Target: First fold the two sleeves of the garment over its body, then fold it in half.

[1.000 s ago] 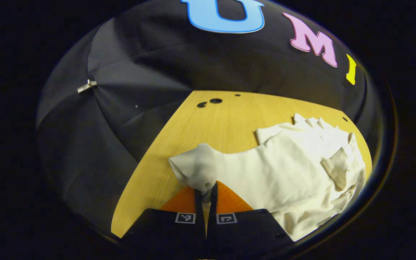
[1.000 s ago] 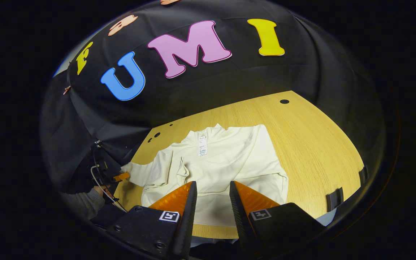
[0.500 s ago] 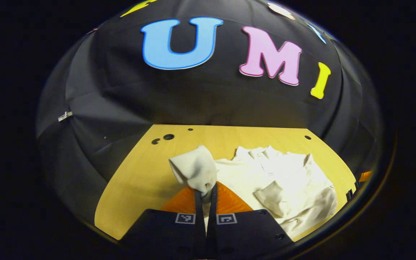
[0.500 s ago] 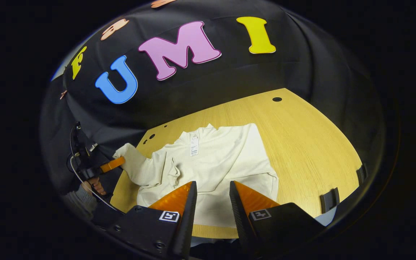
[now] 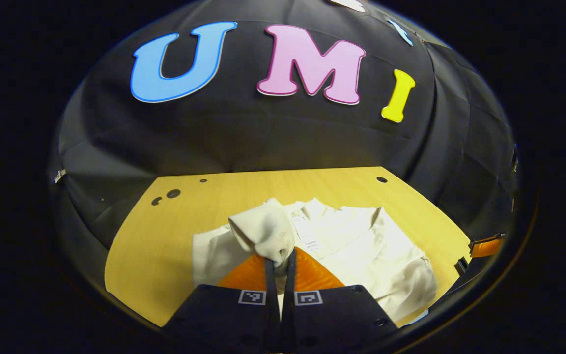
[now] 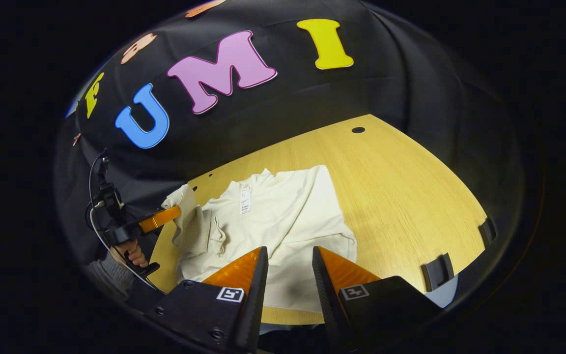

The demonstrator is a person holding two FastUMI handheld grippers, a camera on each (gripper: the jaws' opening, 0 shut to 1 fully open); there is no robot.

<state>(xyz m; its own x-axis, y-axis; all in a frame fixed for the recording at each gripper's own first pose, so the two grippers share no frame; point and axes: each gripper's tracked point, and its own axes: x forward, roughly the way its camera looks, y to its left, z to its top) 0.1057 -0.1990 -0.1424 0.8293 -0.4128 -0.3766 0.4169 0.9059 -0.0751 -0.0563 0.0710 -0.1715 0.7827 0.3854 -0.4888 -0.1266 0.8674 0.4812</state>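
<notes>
A cream long-sleeved top lies flat on the wooden table, with its neck toward the far wall and a small white tag showing inside the neck. It sits nearer the left side of the table as the right gripper view shows it.

The left gripper is pinched tight on the cuff of one sleeve. Both fingers press on the cloth, and the cuff bunches up above them like a little puff. In the right gripper view the sleeve is lifted off the table at the left edge of the top, and a hand holds the gripper there. The sleeve is held up high so it can swing over the body without dragging or crumpling.

The right gripper hangs near the bottom hem of the top. Its fingers are spread apart with a gap between them, and they hold nothing. It seems to wait there, maybe to keep the body still or to take its own turn.

The right side of the top looks already tucked in, because that edge runs straight. So this sleeve is likely the second one. Next the cuff needs to go down across the chest and be let go. Then the top can be folded in half.
</notes>
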